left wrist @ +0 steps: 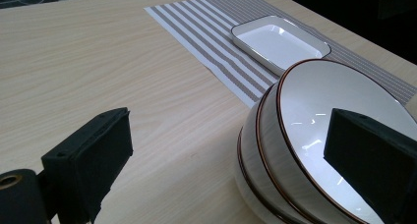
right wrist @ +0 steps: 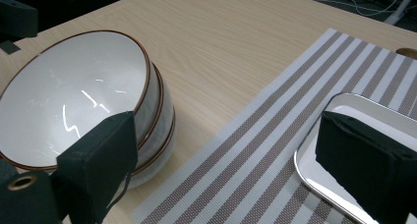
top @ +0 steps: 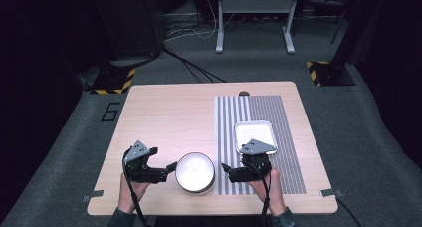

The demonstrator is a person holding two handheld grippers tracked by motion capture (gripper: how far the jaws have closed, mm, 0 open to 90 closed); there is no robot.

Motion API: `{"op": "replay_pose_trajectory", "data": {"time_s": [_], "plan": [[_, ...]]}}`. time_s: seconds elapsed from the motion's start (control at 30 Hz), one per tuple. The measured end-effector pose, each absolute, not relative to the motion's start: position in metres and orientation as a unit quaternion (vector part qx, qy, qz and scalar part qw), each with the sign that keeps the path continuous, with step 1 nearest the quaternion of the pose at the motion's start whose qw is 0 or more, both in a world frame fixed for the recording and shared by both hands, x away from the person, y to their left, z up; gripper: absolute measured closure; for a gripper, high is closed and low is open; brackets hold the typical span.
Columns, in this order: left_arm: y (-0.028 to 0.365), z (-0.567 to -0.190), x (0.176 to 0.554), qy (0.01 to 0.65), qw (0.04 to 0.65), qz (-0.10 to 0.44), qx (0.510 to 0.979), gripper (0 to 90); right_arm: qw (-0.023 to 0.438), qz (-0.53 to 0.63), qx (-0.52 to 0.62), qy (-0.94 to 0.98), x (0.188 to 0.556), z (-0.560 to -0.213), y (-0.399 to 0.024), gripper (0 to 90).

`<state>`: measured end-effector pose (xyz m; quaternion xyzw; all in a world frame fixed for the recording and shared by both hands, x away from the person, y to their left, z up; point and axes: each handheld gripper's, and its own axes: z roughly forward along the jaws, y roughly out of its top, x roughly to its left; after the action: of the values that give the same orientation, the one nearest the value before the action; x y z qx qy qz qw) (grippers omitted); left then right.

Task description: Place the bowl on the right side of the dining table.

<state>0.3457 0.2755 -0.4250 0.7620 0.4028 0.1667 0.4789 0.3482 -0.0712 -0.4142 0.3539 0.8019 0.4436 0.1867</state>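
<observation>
A stack of bowls (top: 195, 172) sits on the bare wood of the worktop (top: 169, 117), between the two pairs of tongs and close to each. From the gripper views three bowls can be counted, nested one in another; each is white inside with a thin brown rim and a pale, faintly wood-grained outer wall, and the top bowl (right wrist: 74, 94) holds nothing, only glints of light on its glaze. The left tongs (top: 158, 174) lie just left of the stack with jaws spread wide apart and nothing between them; in the left gripper view the stack (left wrist: 314, 150) rises just before the right-hand jaw. The right tongs (top: 234, 173) lie just right of the stack, over the near part of a striped placemat (top: 259, 112), jaws likewise parted and empty. Just beyond the right tongs a shallow white rectangular tray (top: 255, 133) with a dark edge rests on the placemat, empty as well; in the right gripper view its corner (right wrist: 354, 106) lies partly behind one jaw. The stack stands just off the mat's edge.
</observation>
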Motion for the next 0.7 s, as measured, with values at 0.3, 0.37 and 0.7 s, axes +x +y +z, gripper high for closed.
{"op": "replay_pose_trajectory", "data": {"time_s": [0.3,0.37,0.7], "plan": [[0.266,-0.431,0.351,0.398,0.484,0.151,0.765,5.9,0.178,0.455,0.338,0.804,0.348,-0.412,-0.053,9.0],[0.261,-0.434,0.351,0.397,0.482,0.147,0.767,6.5,0.177,0.453,0.334,0.808,0.349,-0.413,-0.048,8.9],[0.248,-0.446,0.354,0.387,0.471,0.131,0.782,8.2,0.163,0.445,0.324,0.819,0.355,-0.423,-0.027,9.9]]}}
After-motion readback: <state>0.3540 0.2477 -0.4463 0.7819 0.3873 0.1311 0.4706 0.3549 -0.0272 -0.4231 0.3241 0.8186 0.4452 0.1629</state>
